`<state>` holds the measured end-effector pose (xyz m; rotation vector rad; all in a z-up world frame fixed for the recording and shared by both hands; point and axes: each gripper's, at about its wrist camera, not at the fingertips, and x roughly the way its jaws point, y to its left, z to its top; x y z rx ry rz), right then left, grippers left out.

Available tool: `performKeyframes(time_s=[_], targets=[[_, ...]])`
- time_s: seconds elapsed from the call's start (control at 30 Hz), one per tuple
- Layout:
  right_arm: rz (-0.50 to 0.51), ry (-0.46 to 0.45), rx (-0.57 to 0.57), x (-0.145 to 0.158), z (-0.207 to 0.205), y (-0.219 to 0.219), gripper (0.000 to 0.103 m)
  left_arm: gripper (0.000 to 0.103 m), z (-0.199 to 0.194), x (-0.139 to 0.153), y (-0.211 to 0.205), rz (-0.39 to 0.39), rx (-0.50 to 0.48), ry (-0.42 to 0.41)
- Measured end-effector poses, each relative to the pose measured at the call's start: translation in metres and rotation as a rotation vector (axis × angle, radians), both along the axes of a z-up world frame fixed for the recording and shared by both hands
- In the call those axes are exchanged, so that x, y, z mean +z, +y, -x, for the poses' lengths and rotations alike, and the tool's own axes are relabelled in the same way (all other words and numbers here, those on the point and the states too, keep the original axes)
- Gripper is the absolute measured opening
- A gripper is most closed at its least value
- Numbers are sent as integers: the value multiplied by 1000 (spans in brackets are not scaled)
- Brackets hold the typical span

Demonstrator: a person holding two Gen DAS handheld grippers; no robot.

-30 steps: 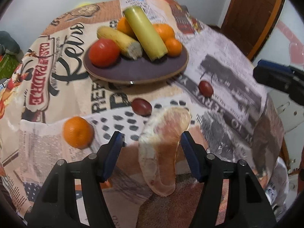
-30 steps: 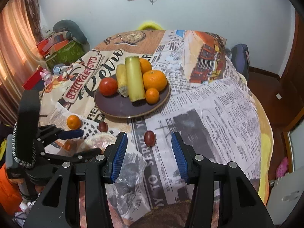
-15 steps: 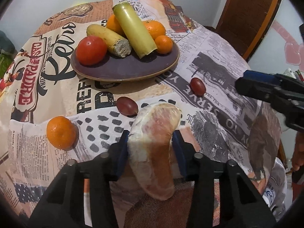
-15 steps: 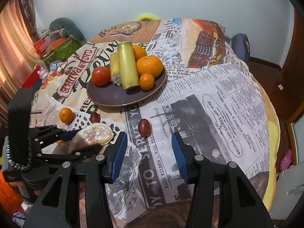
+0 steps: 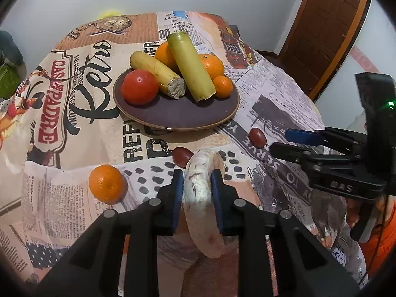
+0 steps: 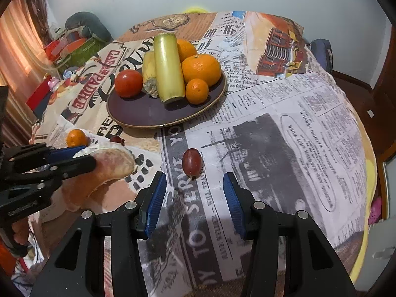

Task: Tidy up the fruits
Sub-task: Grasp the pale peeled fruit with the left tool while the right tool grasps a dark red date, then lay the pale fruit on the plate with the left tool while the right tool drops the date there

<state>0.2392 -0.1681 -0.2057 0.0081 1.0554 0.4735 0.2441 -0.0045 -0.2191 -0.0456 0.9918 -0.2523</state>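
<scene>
My left gripper [image 5: 196,182] is shut on a pale peeled pomelo segment [image 5: 203,198] and holds it above the table; it also shows in the right wrist view [image 6: 109,165]. My right gripper [image 6: 193,193] is open and empty, just short of a red grape [image 6: 191,161]. A dark plate [image 5: 178,113] holds a tomato [image 5: 139,86], two sugarcane pieces [image 5: 190,66] and oranges [image 5: 211,65]. On the cloth lie a small orange [image 5: 106,184] and two grapes [image 5: 182,156], [image 5: 257,137].
The round table [image 6: 284,136] is covered with a newspaper-print cloth. Its edge drops off on the right towards a wooden door [image 5: 321,29]. Clutter and a curtain [image 6: 22,49] stand beyond the table's left side.
My left gripper closed on the pomelo segment and lifted it, turning it edge-on. My right gripper moved forward and down towards the grape.
</scene>
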Motion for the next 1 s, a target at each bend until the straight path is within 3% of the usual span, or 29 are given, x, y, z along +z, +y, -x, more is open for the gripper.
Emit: performKeyframes(time_s=[0.23,0.4,1.0], targets=[[6,13,6,-10,-13,8,32,22,0,13,9,16,22,-47],[1,17,21,-13,-18,13,18,21,-4,29,13,9,29,-94],[-72,-91,8,31,-28,11,17,21,-37,70,19,11,60,-206]])
